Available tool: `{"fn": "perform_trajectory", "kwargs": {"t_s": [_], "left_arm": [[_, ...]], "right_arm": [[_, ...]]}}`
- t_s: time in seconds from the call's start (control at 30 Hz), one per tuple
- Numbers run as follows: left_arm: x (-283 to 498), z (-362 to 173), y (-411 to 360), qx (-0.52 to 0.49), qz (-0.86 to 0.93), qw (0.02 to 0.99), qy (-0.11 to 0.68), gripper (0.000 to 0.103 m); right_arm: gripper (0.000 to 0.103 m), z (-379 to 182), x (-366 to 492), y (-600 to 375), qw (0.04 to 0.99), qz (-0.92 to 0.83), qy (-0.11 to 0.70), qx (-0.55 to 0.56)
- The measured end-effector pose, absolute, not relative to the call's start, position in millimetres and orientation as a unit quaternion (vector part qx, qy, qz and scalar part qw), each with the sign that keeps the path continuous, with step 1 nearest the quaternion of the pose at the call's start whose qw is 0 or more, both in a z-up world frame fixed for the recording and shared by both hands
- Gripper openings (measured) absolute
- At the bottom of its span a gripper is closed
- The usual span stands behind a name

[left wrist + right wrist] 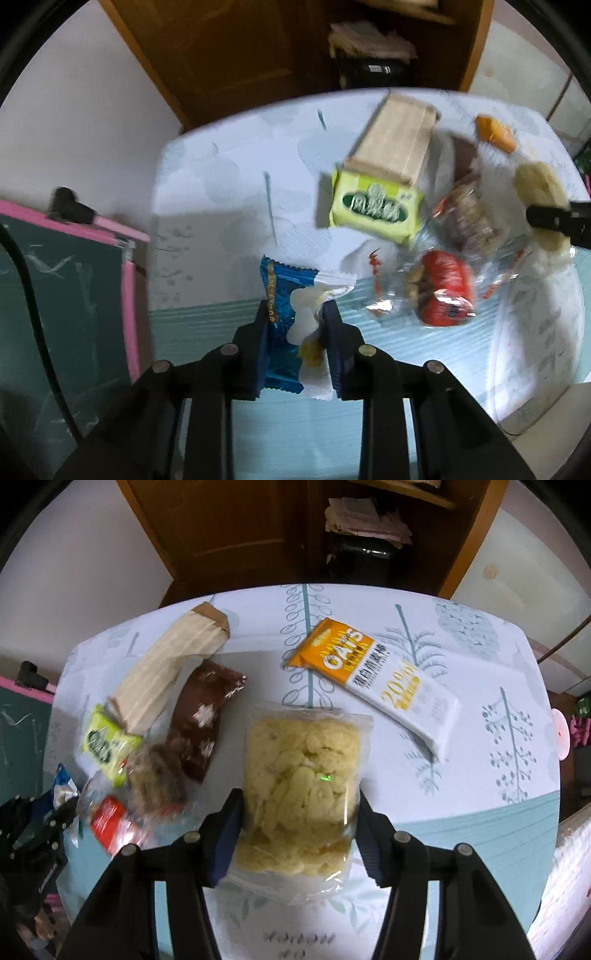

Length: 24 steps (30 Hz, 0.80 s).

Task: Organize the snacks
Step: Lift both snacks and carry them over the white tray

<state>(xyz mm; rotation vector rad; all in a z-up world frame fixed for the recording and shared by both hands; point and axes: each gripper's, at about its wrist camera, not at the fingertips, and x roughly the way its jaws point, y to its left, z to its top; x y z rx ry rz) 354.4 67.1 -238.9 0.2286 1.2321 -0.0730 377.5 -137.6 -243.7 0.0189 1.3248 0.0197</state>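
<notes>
The clear plastic bag of pale yellow puffed crisps (pixel 303 797), lying beside the orange-and-white oats bar wrapper (pixel 373 679), is light, crackly and fragile; your right gripper (pixel 301 834) clamps its sides, so squeeze gently. The small blue-and-white foil snack packet (pixel 291 325), light and slippery, sits pinched mid-body in your left gripper (pixel 295 343).

White wall (pixel 92 122); brown wooden cabinet (pixel 236 528) behind the table (pixel 480 738); pink-framed chalkboard (pixel 74 295) at left.
</notes>
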Motion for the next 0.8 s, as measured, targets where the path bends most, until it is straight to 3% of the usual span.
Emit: {"fn": "perform_trajectory", "kwargs": {"t_s": [0.4,0.8], "left_arm": [[254.0,-80.1,31.2,0.099,-0.043,0.892,0.439,0.025],[173.5,-1.4,16.3,0.093,-0.047,0.924,0.367,0.025]], "right_arm": [[0.056,-147.1,294.8,-145.0,0.842,0.064,0.535,0.005],[0.057,-67.2,209.8,-145.6,0.889,0.094,0.447,0.001]]}}
